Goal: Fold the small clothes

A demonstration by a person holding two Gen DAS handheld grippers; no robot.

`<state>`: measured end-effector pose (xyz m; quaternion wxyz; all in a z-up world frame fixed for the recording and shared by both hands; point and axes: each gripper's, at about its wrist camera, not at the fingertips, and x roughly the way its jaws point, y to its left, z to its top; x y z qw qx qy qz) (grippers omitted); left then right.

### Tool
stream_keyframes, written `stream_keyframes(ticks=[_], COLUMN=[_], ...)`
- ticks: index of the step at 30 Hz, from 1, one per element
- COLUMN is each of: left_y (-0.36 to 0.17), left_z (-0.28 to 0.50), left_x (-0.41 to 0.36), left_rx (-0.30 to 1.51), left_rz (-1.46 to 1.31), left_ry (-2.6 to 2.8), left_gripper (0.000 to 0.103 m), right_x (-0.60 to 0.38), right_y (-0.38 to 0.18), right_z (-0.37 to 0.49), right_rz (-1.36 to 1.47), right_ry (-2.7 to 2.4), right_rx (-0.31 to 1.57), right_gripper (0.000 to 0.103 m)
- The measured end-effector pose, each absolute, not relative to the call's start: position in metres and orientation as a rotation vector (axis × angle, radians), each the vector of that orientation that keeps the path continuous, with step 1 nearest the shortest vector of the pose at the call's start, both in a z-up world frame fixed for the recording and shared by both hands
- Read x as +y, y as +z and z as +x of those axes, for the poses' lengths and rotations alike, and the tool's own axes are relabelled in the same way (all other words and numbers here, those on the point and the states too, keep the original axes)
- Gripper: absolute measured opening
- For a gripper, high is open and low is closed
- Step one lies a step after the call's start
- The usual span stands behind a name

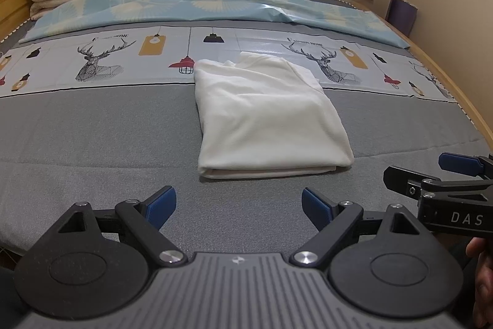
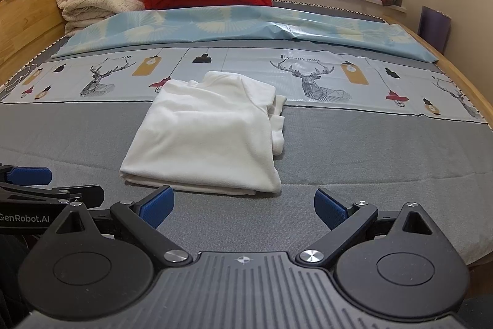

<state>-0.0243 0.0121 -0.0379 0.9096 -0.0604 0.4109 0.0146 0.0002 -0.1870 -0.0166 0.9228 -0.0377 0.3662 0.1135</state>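
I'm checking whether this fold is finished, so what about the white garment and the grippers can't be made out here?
- White garment: underside and inner layers hidden by its top layer, both views.
- Sleeves: only bunched fabric at its right edge shows in the right wrist view.
- Right gripper: cut off by the frame edge in the left wrist view.
- Left gripper: cut off likewise in the right wrist view.

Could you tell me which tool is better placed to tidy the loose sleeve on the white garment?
Right tool, probably: the loose sleeve hangs off the white garment on its right edge, nearer that side.
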Motion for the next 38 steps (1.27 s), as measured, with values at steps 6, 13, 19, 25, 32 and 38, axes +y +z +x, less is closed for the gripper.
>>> stream_keyframes(ticks=[6,13,19,25,32,38], left_y=[-0.0378,-0.0378,-0.0377,-0.0380,-0.0382,-0.0393], left_z=[-0.0245,-0.0244,-0.0244,-0.0251,-0.0253,-0.0257], left_x=[0.0113,0.0110,0.0106,0.0098,0.0097,0.0098], left_rx=[0.846,0.847,0.846,0.844,0.844,0.846], left_rz=[-0.122,-0.122,-0.122,-0.121,-0.119,-0.116], left_ry=[0.027,0.027,0.028,0.025,0.023,0.019], left_gripper=[0.092,0.092,0.092,0.092,0.092,0.092], right_x=[-0.1871,-0.1873,-0.1873,-0.1874,-0.1873,-0.1871], right_y=[-0.0164,-0.0174,-0.0172,-0.0170,-0.0169,-0.0168], right_z=[0.0000,-0.0009,-0.0004,-0.0007,-0.0007,-0.0008], right_rz=[-0.077,-0.078,-0.078,-0.079,-0.078,-0.077], right_ry=[0.233,0.234,0.235,0.235,0.235,0.233], right_rx=[0.752,0.753,0.753,0.753,0.754,0.754], right_gripper=[0.097,0.097,0.097,0.097,0.097,0.097])
